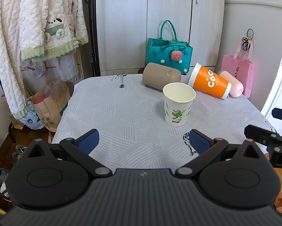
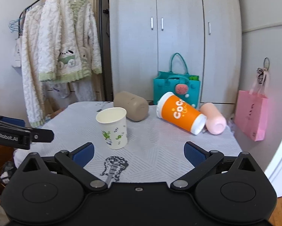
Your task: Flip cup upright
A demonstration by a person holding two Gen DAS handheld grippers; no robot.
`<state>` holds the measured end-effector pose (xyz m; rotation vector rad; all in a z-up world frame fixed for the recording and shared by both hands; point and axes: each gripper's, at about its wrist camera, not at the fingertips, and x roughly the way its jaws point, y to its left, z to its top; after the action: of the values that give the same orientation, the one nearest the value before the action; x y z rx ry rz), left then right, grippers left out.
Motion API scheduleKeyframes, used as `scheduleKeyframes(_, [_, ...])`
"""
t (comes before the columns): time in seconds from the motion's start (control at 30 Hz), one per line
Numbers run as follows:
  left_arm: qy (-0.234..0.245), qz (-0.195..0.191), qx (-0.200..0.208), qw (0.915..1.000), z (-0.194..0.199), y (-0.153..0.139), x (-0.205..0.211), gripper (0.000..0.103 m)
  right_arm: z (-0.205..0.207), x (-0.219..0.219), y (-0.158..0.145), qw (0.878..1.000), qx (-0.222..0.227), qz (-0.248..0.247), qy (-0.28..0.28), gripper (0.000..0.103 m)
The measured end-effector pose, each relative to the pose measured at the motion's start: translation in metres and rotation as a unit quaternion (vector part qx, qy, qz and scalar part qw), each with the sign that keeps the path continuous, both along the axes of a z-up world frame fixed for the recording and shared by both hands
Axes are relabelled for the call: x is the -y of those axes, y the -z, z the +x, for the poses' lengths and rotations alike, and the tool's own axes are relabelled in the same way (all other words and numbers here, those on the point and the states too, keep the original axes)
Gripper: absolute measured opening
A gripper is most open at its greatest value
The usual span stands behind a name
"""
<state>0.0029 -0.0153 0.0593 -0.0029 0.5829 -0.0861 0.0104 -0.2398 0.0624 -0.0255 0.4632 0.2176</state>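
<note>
A white paper cup with green leaf prints [image 1: 178,104] [image 2: 113,128] stands upright on the table, mouth up. Behind it three cups lie on their sides: a beige cup [image 1: 160,77] [image 2: 132,105], an orange cup with white lettering [image 1: 209,81] [image 2: 180,113] and a pink cup [image 1: 233,84] [image 2: 214,119]. My left gripper [image 1: 143,141] is open and empty, low over the near table, short of the paper cup. My right gripper [image 2: 139,151] is open and empty, just right of and in front of the paper cup.
The table [image 1: 122,113] has a grey patterned cloth with a guitar print [image 2: 113,164]. A teal bag [image 1: 168,56] and a pink bag [image 1: 239,73] stand behind it. Fleece clothes [image 1: 37,28] hang at left over paper bags [image 1: 50,103]. Cupboards [image 2: 178,37] stand behind.
</note>
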Motion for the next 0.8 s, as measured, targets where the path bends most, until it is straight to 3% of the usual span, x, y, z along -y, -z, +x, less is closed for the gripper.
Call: scheduleKeyframes(0.8, [-0.029, 0.002, 0.002, 0.9996, -0.017, 0.018, 0.0, 0.103, -0.005, -0.003, 0.019, 0.994, -0.036, -0.031, 0.1, 0.103])
